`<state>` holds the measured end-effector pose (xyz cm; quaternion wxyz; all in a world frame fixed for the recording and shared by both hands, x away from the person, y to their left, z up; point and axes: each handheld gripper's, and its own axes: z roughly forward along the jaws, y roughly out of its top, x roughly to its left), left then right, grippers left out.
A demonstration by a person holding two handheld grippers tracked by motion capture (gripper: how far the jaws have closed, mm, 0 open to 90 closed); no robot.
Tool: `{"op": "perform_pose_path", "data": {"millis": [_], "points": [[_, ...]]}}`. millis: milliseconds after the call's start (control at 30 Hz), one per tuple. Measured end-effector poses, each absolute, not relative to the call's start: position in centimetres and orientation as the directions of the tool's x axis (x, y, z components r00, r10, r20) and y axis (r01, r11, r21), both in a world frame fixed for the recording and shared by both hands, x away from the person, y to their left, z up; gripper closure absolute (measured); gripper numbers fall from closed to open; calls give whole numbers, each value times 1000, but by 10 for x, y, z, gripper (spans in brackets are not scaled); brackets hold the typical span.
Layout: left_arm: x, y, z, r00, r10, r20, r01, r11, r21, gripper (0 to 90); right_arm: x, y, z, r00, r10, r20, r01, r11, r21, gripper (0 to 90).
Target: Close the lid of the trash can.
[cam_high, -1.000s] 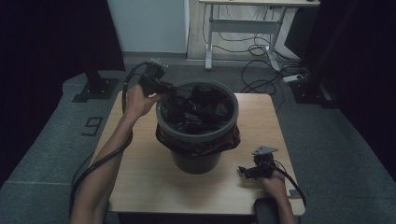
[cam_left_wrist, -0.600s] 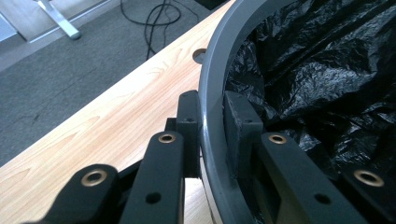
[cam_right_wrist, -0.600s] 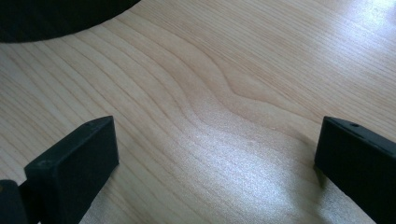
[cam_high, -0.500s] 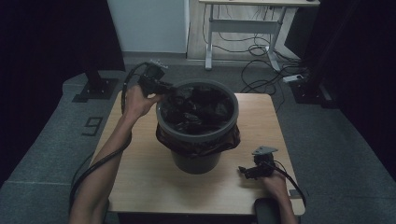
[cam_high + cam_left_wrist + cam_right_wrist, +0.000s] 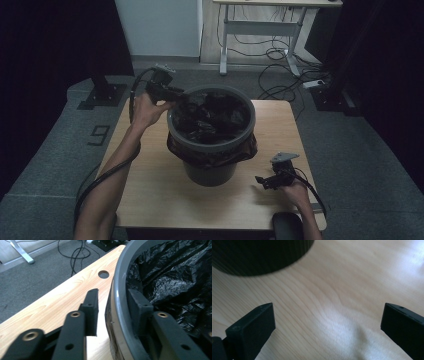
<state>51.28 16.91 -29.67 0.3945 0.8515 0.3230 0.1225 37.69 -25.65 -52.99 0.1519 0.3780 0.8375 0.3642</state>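
The left gripper (image 5: pixel 112 307), jaws just opening, straddles the bin (image 5: pixel 210 170) rim, releasing the black liner (image 5: pixel 175 277). The right gripper (image 5: pixel 327 322) rests wide open. Next: withdraw clear.

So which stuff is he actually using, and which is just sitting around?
In use: grey bin, black bag lining it, left gripper with jaws just opened astride the rim.
Just around: right gripper open over the table, floor cables, white desk.

A grey bin (image 5: pixel 210 172) holds a glossy black liner (image 5: pixel 212 117). The table (image 5: pixel 160 190) is pale wood with visible grain. The floor (image 5: pixel 50 150) is grey.
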Motion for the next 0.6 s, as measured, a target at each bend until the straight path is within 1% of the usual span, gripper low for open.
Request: {"op": "perform_pose_path", "data": {"millis": [67,100,300,433,600], "points": [[512,168,-297,761,648,-18,439,-494,750,556,377,-256,-521,-677,736,27,510,442,738,0],[512,168,-296,761,649,-8,433,-499,750,548,377,-256,-516,-678,734,32,511,440,739,0],[511,167,-296,759,650,19,419,-511,751,530,380,-255,-492,-695,719,30,491,442,751,0],[510,167,-296,761,648,32,406,-515,755,531,383,-255,-474,-701,711,55,489,424,763,0],[511,168,-297,758,652,27,410,-509,757,514,385,-255,-447,-712,699,69,465,395,792,0]]}}
